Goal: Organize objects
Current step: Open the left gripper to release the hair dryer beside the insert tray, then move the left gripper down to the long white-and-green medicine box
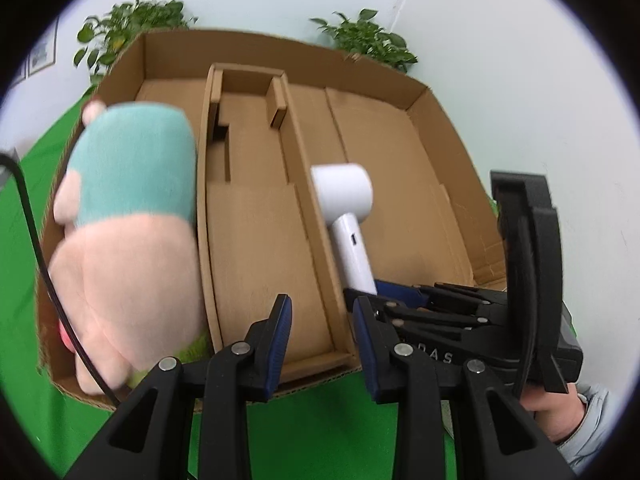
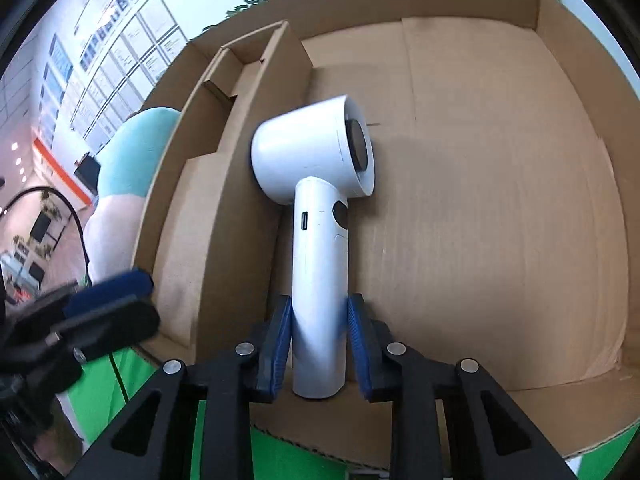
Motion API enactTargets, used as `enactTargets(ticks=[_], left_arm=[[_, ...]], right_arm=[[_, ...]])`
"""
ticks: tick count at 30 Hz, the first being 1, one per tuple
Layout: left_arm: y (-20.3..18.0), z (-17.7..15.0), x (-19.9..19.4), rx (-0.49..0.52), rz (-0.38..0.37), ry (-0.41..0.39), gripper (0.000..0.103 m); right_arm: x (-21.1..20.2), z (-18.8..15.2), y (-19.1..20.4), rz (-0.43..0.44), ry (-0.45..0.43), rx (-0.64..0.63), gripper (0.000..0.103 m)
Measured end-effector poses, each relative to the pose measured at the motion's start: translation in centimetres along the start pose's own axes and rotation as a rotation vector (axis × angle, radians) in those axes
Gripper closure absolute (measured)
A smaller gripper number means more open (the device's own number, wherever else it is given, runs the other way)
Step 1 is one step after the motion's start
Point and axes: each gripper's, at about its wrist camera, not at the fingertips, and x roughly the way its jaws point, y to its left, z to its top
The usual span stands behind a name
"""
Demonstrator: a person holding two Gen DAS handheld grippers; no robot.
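We see a wide cardboard box on a green surface, with a narrow cardboard insert dividing it. A pink-and-teal plush toy fills the left compartment. In the right compartment lies a white hair dryer, head far, handle near. Our right gripper pinches the handle's near end between its blue pads. Our left gripper hangs spread and holding nothing at the box's near edge.
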Motion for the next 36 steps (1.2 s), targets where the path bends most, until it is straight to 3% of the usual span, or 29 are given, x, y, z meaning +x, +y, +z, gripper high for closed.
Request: enactTargets(ticks=[10, 12, 16, 19, 20, 22, 24, 26, 30, 33, 36], left_arm=[[0.5, -1.1, 1.2, -0.082, -0.048, 0.022, 0.072], [0.3, -1.3, 1.2, -0.075, -0.045, 0.02, 0.072], [0.0, -1.6, 0.2, -0.067, 0.003, -0.029, 0.072], [-0.4, -1.7, -2.0, -0.057, 0.058, -0.129, 0.072], [-0.6, -1.7, -2.6, -0.049, 0.083, -0.161, 0.071], [-1.2, -1.9, -4.5, -0.025, 0.148, -0.244, 0.059], [-1.9, -2.5, -6.5, -0.007, 0.216, -0.349, 0.032], [-2.5, -3.2, -8.1, 0.019, 0.26, -0.43, 0.021], [-4.2, -3.4, -8.9, 0.101, 0.351, -0.419, 0.021], [-4.5, -3.7, -9.2, 0.091, 0.327, -0.41, 0.021], [-5.2, -4.1, -9.1, 0.093, 0.313, -0.398, 0.021]], right_arm=[[0.0, 0.5, -0.4, 0.053, 0.028, 0.025, 0.076], [-0.1, 0.5, -0.2, 0.034, 0.028, 0.018, 0.068], [-3.0, 0.4, 0.3, -0.085, -0.073, -0.022, 0.01], [-6.3, 0.0, 0.9, -0.136, -0.168, -0.075, 0.002], [-7.2, -0.3, 1.1, -0.164, -0.195, -0.099, 0.0], [-9.3, -1.2, 1.6, -0.244, -0.264, -0.153, 0.0], [-11.1, -2.7, 1.6, -0.285, -0.315, -0.173, 0.0], [-12.8, -4.5, 1.2, -0.268, -0.339, -0.185, 0.0], [-14.5, -5.9, 0.2, -0.186, -0.341, -0.145, 0.001], [-15.6, -7.2, -0.2, -0.139, -0.322, -0.094, 0.002], [-16.6, -9.4, -0.4, -0.147, -0.328, -0.086, 0.002]])
